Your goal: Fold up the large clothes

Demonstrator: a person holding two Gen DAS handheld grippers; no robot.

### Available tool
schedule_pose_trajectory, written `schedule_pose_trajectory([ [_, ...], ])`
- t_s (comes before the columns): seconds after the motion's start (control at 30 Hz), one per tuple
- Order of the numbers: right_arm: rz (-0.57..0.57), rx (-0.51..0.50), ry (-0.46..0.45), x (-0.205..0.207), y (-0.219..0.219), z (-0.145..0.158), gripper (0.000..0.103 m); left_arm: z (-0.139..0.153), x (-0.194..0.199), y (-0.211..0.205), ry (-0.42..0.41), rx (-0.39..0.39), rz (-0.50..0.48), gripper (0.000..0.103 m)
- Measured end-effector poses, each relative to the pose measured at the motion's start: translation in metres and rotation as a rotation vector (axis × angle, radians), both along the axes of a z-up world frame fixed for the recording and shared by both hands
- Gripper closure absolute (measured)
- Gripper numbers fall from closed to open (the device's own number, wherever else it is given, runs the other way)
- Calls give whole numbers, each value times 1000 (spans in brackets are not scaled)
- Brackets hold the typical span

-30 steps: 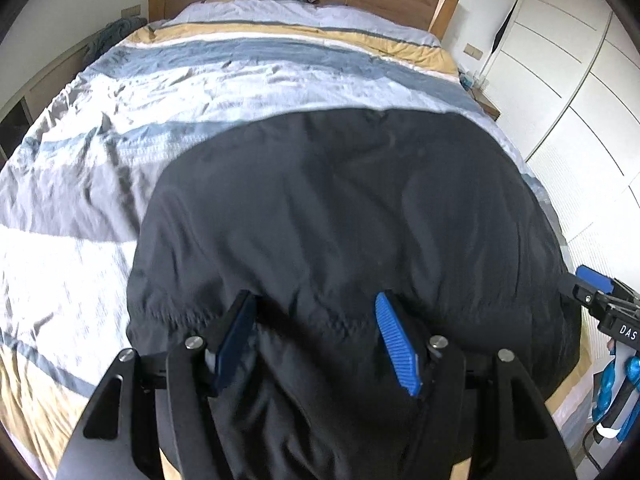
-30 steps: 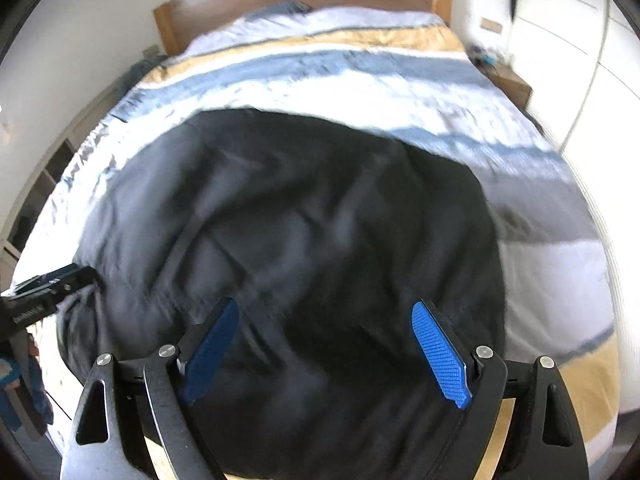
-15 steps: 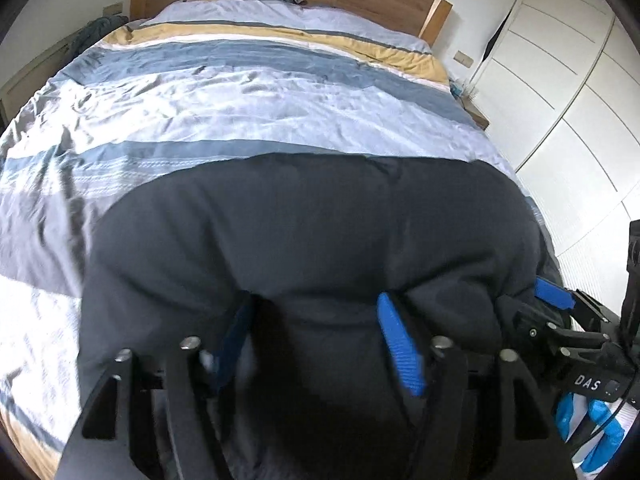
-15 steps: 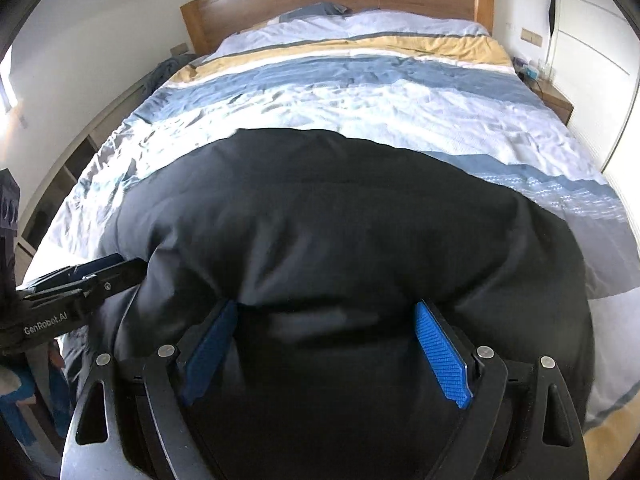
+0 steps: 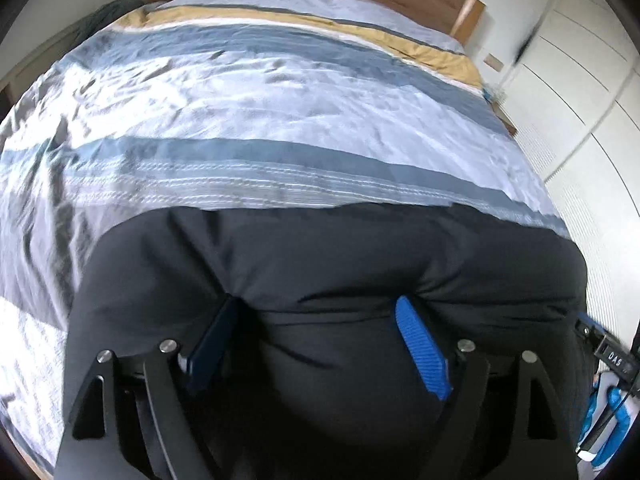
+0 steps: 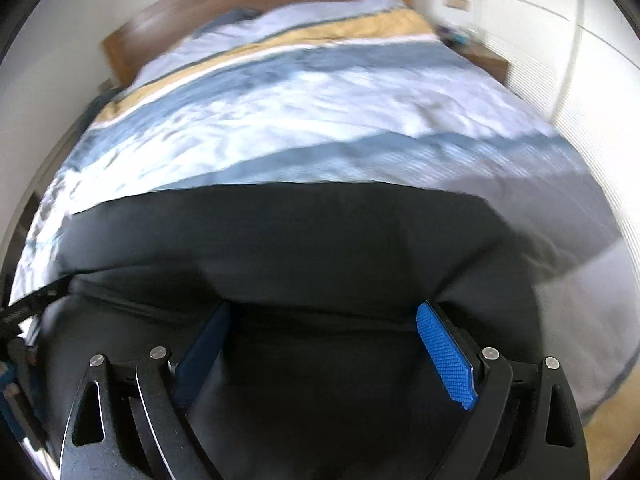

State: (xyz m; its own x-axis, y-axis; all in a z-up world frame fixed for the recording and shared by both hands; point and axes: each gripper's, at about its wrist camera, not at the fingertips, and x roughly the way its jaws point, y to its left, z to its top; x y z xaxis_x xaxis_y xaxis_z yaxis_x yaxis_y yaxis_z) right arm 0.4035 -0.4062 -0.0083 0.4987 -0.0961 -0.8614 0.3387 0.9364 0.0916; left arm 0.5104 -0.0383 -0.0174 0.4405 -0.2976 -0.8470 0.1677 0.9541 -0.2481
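A large black garment (image 5: 320, 264) lies at the near end of the bed; it also fills the lower half of the right wrist view (image 6: 320, 240). My left gripper (image 5: 316, 308) has its jaws wide apart, with the garment's near edge bunched up between and over the blue pads (image 5: 420, 348). My right gripper (image 6: 324, 312) stands the same way, jaws wide, fabric lying between the pads (image 6: 444, 356). Neither pair of pads presses the cloth. The right gripper's body shows at the right edge of the left wrist view (image 5: 608, 356).
The bed carries a striped blue, white, grey and yellow duvet (image 5: 280, 100), with a wooden headboard (image 6: 240, 12) at the far end. White wardrobe doors (image 5: 580, 60) run along the right. A bedside table (image 6: 484, 60) stands at the far right.
Both grippers have moved forward and low over the garment. Its near part now bunches over the fingers, and its far edge looks nearer. The views have tilted and are motion-blurred.
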Motion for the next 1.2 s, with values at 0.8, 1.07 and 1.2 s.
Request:
schedule_pose_trajectory([
  [0.8, 26, -120, -113, -202, 68, 75, 10, 68, -198, 75, -120, 81, 65, 22],
  [1.07, 52, -115, -115, -245, 94, 65, 1, 76, -287, 23, -135, 109, 0, 21],
  [1.2, 72, -135, -114, -260, 100, 65, 1, 73, -319, 11, -104, 100, -10, 21],
])
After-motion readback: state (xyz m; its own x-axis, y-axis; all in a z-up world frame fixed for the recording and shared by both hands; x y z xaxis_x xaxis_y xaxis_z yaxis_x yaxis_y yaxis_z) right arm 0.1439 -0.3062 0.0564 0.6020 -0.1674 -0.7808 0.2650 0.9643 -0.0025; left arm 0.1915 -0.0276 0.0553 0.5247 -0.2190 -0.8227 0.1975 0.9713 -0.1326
